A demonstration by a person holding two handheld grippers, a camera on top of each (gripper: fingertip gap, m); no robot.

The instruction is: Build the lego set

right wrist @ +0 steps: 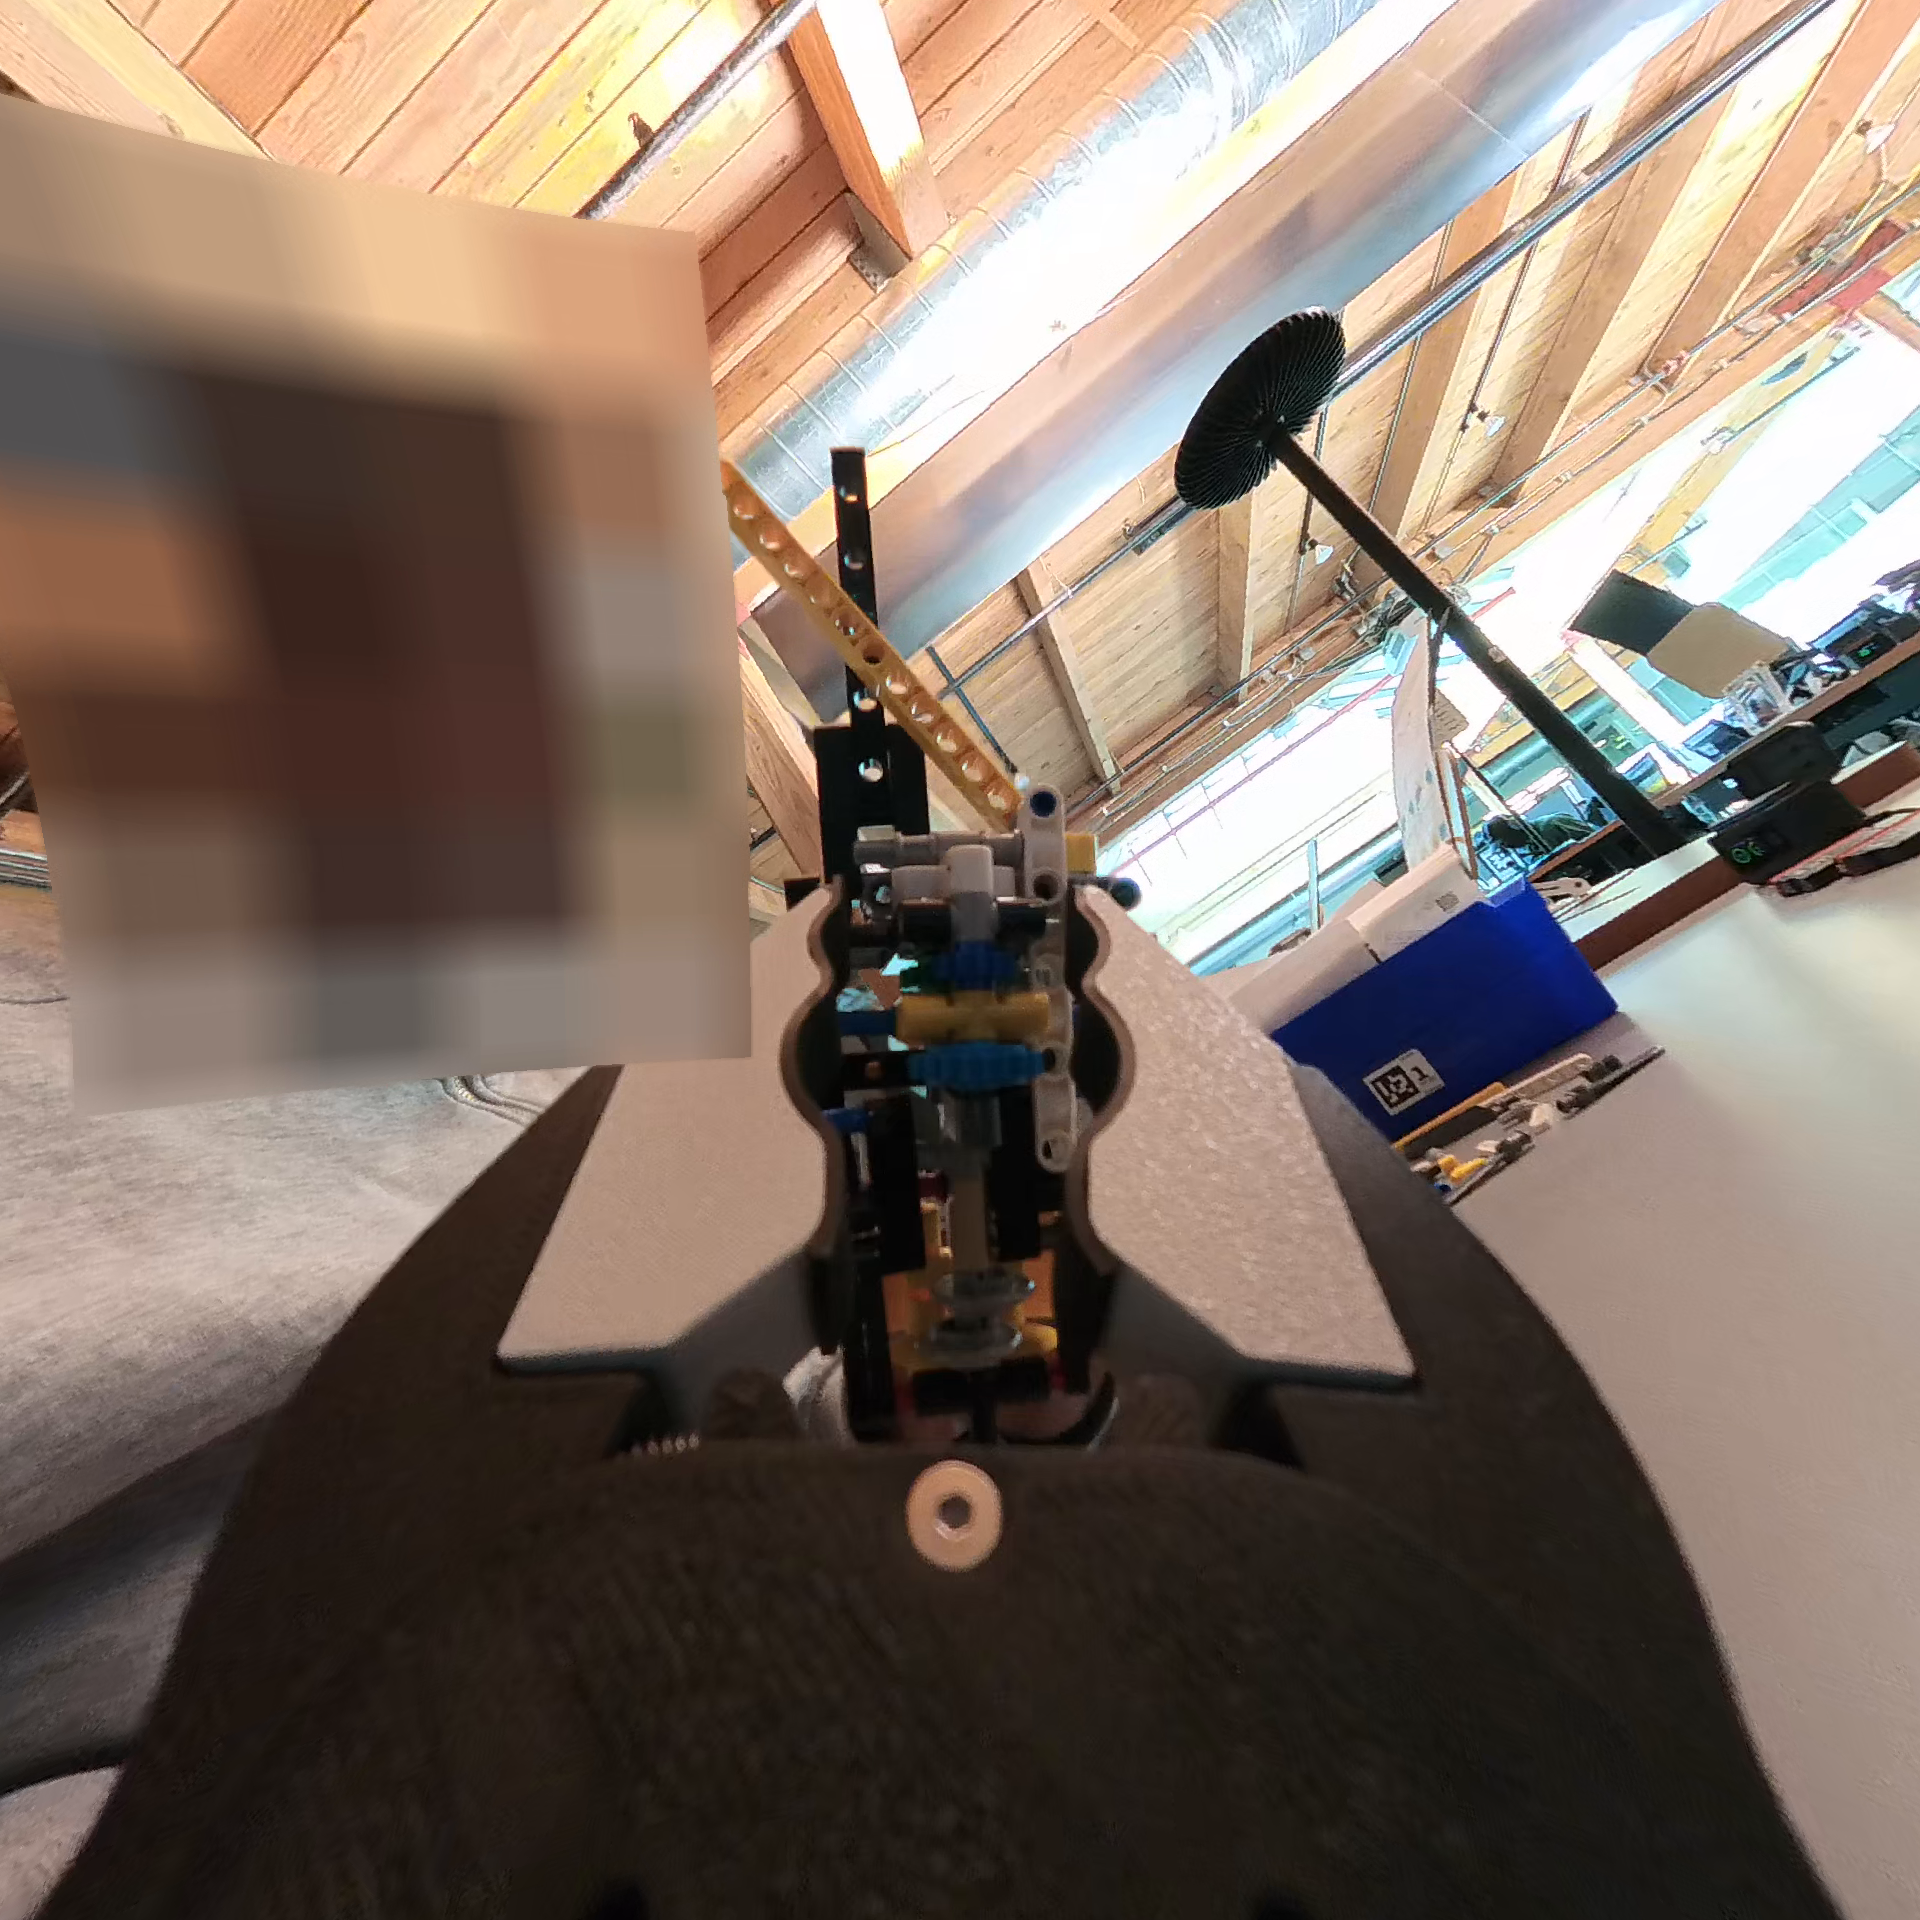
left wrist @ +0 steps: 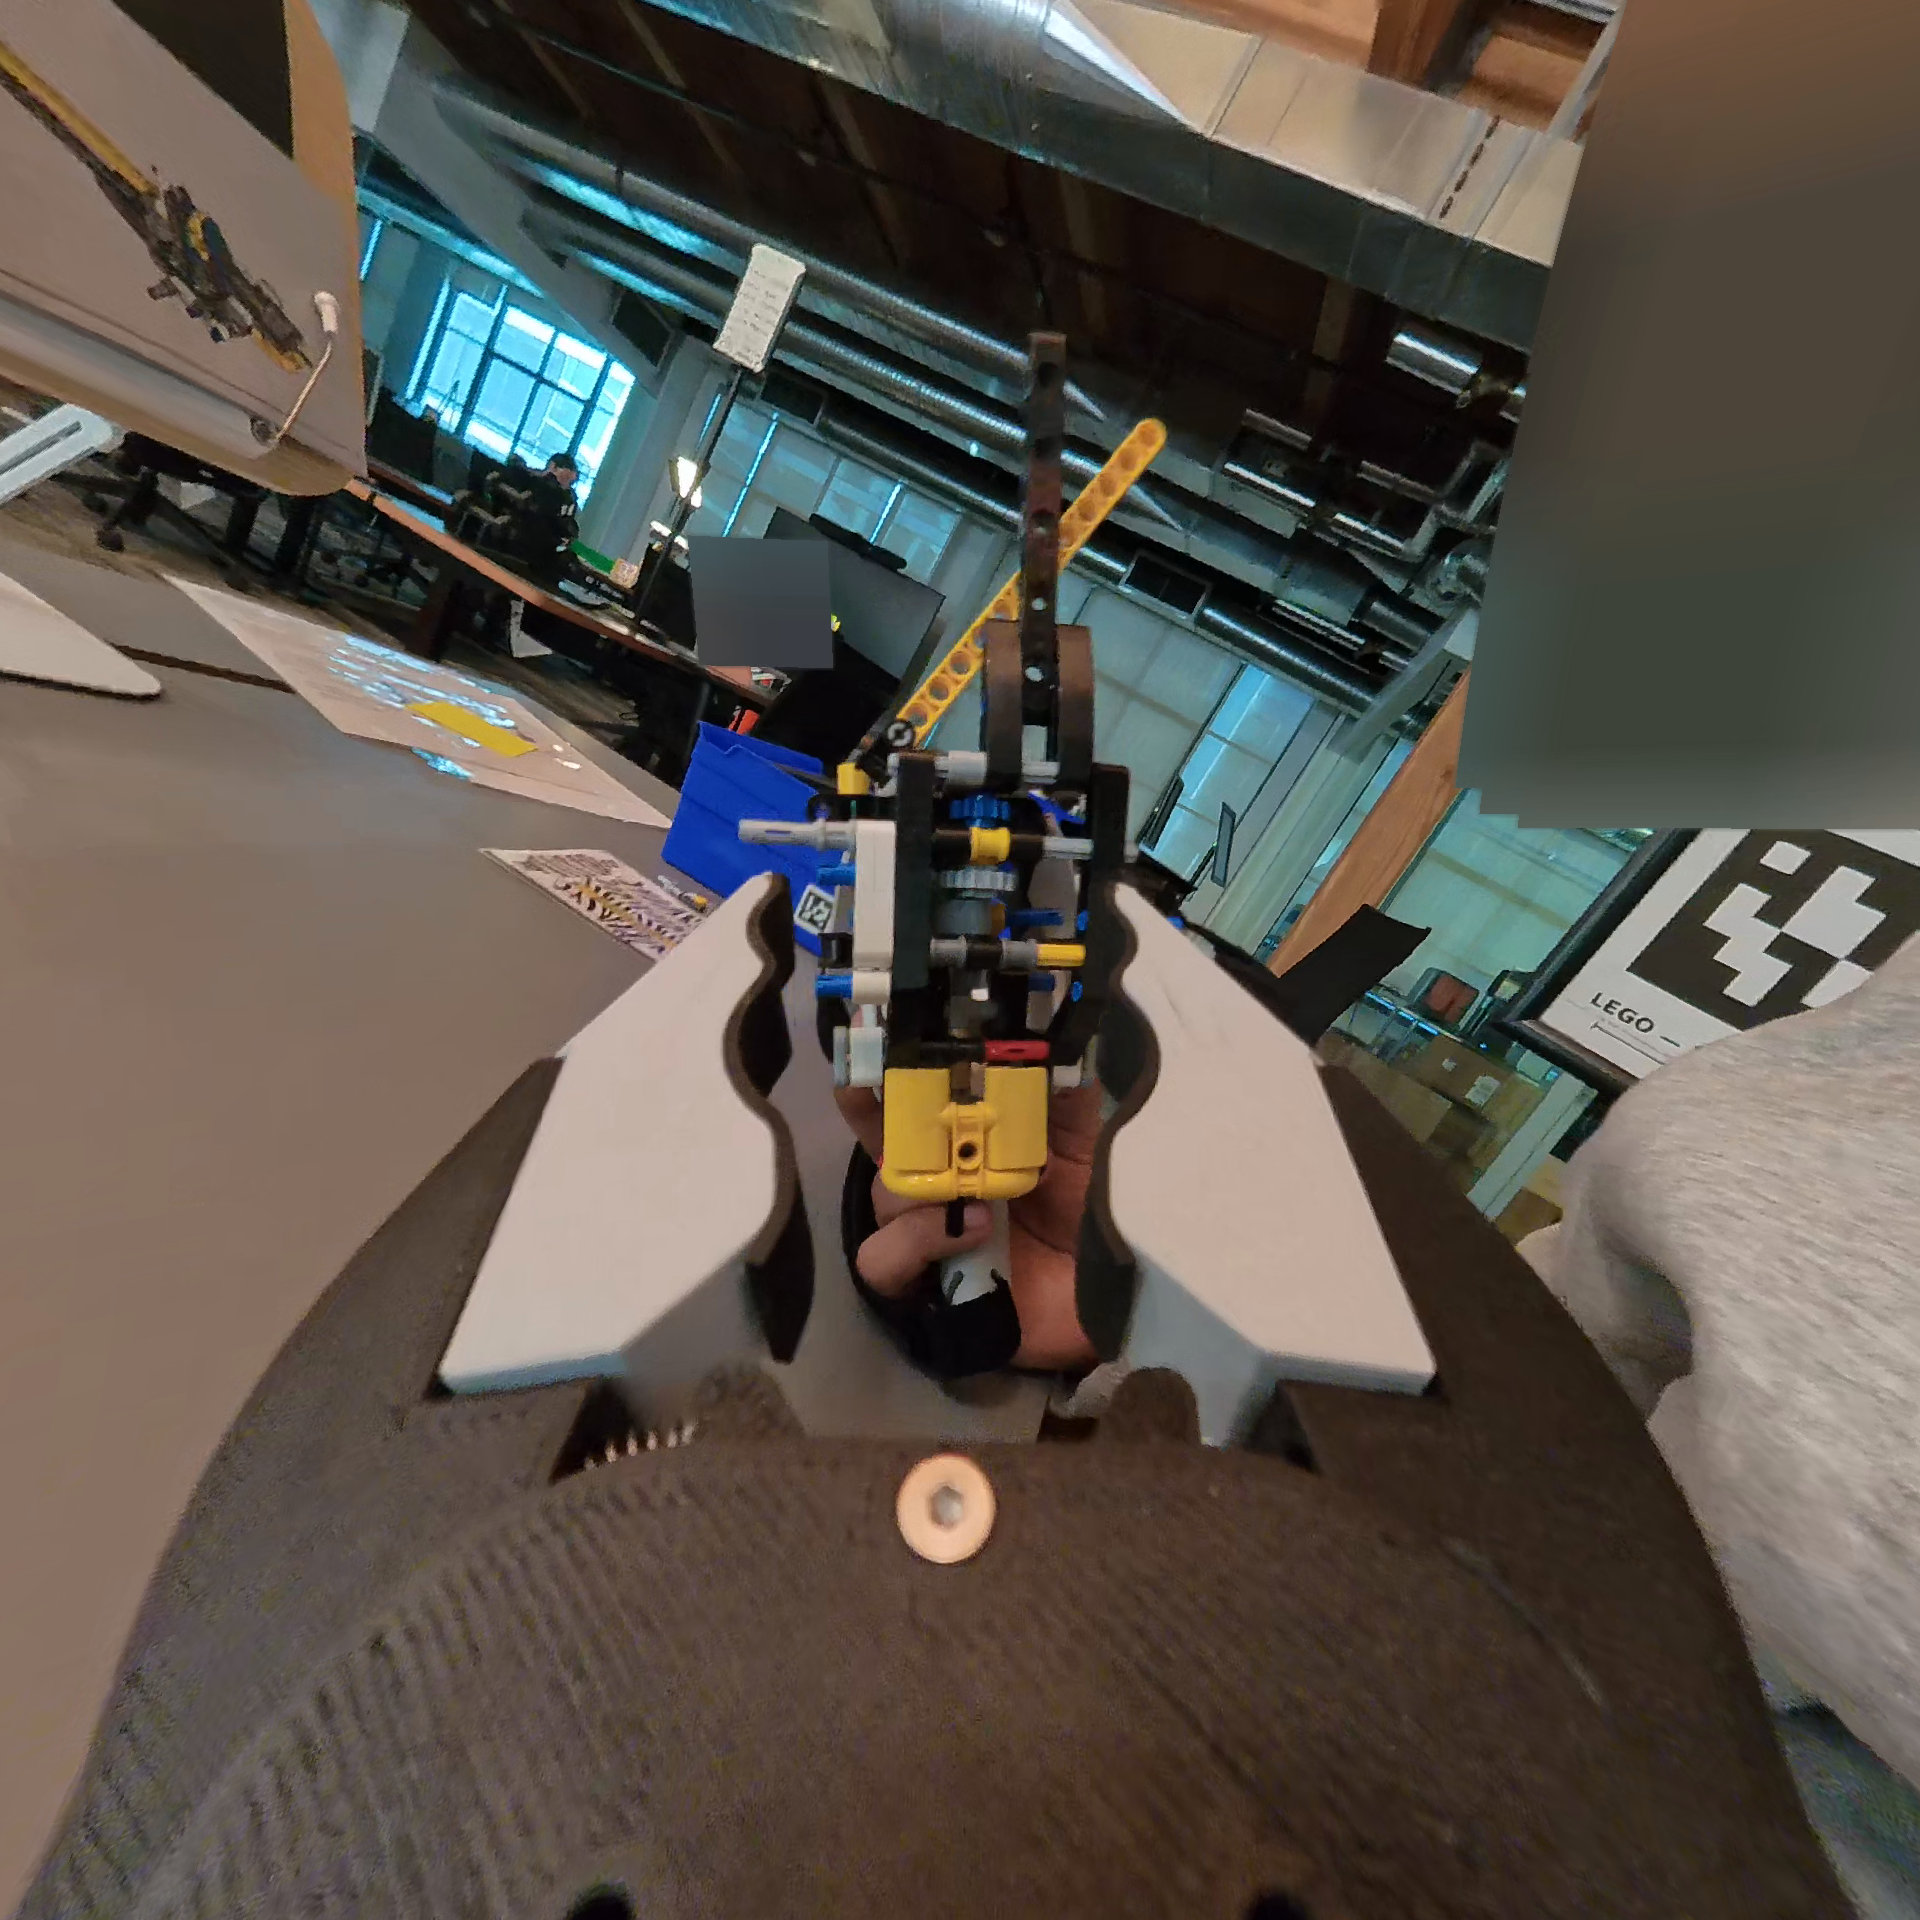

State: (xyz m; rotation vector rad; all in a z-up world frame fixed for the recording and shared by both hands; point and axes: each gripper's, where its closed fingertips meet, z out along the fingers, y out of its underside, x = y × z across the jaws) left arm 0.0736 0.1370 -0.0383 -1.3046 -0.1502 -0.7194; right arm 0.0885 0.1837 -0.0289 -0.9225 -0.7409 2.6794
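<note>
Plastic lego assembly [left wrist: 971, 935] fills centre frame in both wrist views, clamped between the fingers of the right gripper [right wrist: 951, 925]; the left gripper [left wrist: 940, 914] straddles it, contact unclear. Light but snap-fit, I'd judge: hold the stiff black frame, never the long yellow beam [left wrist: 1039, 577] reaching toward upper right.

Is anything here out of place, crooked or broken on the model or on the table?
Nothing looks broken or spilled. Both grippers clamp the lego model, lifted off the table. Its long yellow beam slants away from the upright black beam; that could be intended. Loose parts lie beside the blue bin.
</note>
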